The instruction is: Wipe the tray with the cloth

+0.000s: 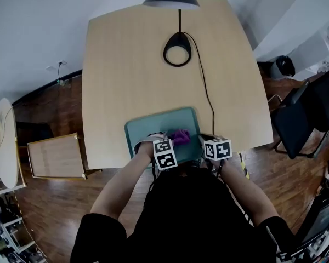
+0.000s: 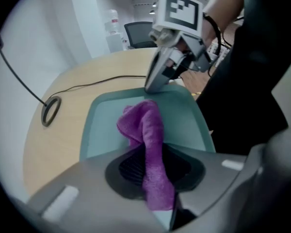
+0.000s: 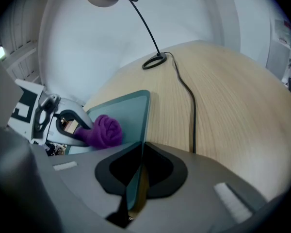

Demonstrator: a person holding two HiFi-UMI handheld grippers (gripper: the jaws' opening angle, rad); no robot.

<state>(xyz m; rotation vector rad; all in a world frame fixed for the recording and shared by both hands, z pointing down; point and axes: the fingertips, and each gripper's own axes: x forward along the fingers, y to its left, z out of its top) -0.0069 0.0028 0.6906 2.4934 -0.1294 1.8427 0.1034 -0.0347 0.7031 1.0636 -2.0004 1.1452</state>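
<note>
A teal tray (image 1: 148,129) lies at the near edge of the wooden table (image 1: 131,64). A purple cloth (image 1: 180,136) rests bunched on the tray's near right part. My left gripper (image 2: 153,174) is shut on the purple cloth (image 2: 146,130), which runs up between its pads and folds down onto the tray (image 2: 99,123). My right gripper (image 3: 138,171) is shut on the tray's right rim (image 3: 144,115), which stands edge-on between its jaws. In the right gripper view the cloth (image 3: 105,131) hangs from the left gripper (image 3: 80,129). The right gripper (image 2: 157,79) clamps the tray's far edge in the left gripper view.
A black desk lamp's ring base (image 1: 177,49) stands mid-table, and its cable (image 1: 207,95) runs down past the tray's right side. A dark chair (image 1: 301,114) stands at the right and a wooden side table (image 1: 55,156) at the left on the wood floor.
</note>
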